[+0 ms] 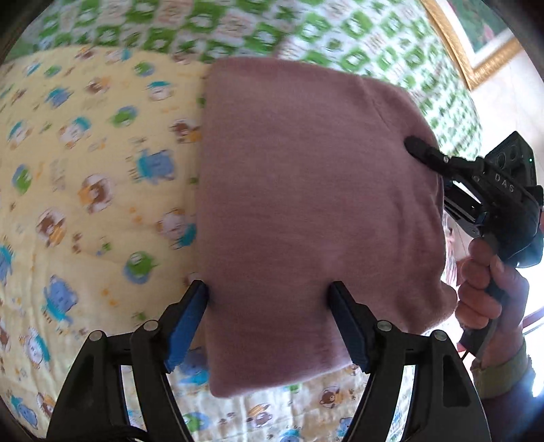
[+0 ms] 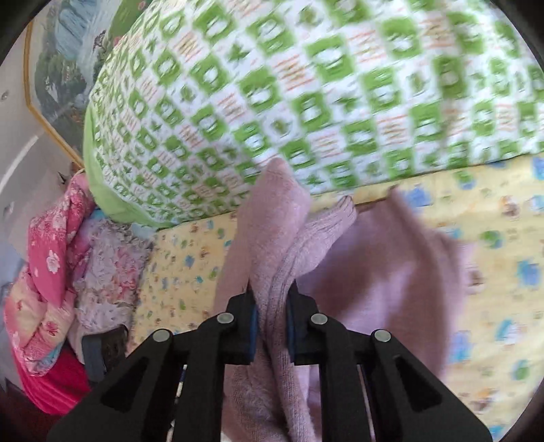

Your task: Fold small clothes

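Here the right gripper (image 2: pixel 270 299) fingers clamp the pink sweater (image 1: pixel 306 210); left gripper (image 1: pixel 268 292) fingers spread apart.

Home bedroom: quilt (image 1: pixel 85 176), pillow (image 2: pixel 306 85)

Bright daylight, motion blur throughout, fisheye bending at edges.

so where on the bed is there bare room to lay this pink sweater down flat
The open yellow cartoon-print quilt to the left of the folded pink sweater, bordered at the far side by the green-checked duvet. A narrower strip lies between the sweater and the floral bedding pile. It is crowded at that pile and under the duvet's edge.
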Tool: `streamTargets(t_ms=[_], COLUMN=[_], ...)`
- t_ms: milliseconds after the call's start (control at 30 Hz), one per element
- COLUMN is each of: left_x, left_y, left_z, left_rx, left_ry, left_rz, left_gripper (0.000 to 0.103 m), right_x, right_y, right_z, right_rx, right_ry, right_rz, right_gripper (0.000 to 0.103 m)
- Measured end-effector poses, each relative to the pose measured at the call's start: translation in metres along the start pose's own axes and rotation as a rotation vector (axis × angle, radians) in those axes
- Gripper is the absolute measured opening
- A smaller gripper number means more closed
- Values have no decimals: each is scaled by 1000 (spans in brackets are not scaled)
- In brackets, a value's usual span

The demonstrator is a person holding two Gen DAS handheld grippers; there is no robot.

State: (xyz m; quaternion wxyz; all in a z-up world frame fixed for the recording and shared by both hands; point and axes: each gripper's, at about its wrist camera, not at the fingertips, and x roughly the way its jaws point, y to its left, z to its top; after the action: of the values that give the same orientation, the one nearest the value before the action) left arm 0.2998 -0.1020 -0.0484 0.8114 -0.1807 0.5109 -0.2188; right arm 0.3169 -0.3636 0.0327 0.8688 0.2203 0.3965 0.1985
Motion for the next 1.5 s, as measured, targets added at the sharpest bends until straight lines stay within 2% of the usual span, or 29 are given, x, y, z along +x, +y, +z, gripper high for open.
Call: streamTargets(t_ms=[67, 200, 300, 433, 600, 767, 833, 867, 900, 933, 1067, 1167, 1233, 1300, 1367, 1433, 1500], left_x=[8, 31, 44, 59, 49, 33, 36, 39, 40, 39, 37, 49, 56, 55, 49, 43, 37], left_y=[-8, -15, -16, -11, -5, -3, -1, -2, -2, -3, -6, -8, -11, -11, -13, -14, -14], left_z=[2, 3, 2, 6, 3, 5, 7, 8, 9, 9, 4, 1, 1, 1, 3, 8, 15], left_rx=[15, 20, 29, -18, -34, -39, -45, -48, -50, -50, -8, 8, 10, 7, 9, 18, 19], left_ry=[13, 56, 80, 101, 94, 69, 81, 85, 86, 88, 91, 111, 124, 124, 111, 96, 81], left_rz=[1, 9, 24, 6, -25, -42, -25, -21, -18, -15, 7, 22, 26, 21, 13, 9, 11], left_gripper=[74, 74, 74, 76, 74, 75, 75, 75, 75, 75, 75, 76, 77, 76, 75, 75, 77], right_x=[-6, 2, 15, 12, -20, -37, -34, -31, -28, -27, -49, -47, -43, -47, -55, -60, -63], right_y=[-19, -66, -85, -84, -72, -63, -61, -61, -61, -59, -65, -85, -93, -88, -82, -75, -73], right_z=[-3, -18, -32, -37, -57, -100, -113, -117, -121, -123, -123, -131, -134, -129, -123, -114, -105], right_rx=[11, 97, 162, 170, 197, 222, 226, 221, 215, 205, 243, 283, 316, 299, 278, 258, 243], right_ry=[7, 32, 49, 24, -31, 5, 27, 44, 64, 75, 7, 41, 70, 61, 29, -20, -66], right_rz=[-74, -169, -148, -145, -124, -116, -132, -142, -153, -166, -188, -219, -190, -188, -180, -176, -163], right_gripper=[14, 14, 15, 28, 42, 42, 42, 40, 21, 13, 9, 8, 9, 15, 27, 61, 69])
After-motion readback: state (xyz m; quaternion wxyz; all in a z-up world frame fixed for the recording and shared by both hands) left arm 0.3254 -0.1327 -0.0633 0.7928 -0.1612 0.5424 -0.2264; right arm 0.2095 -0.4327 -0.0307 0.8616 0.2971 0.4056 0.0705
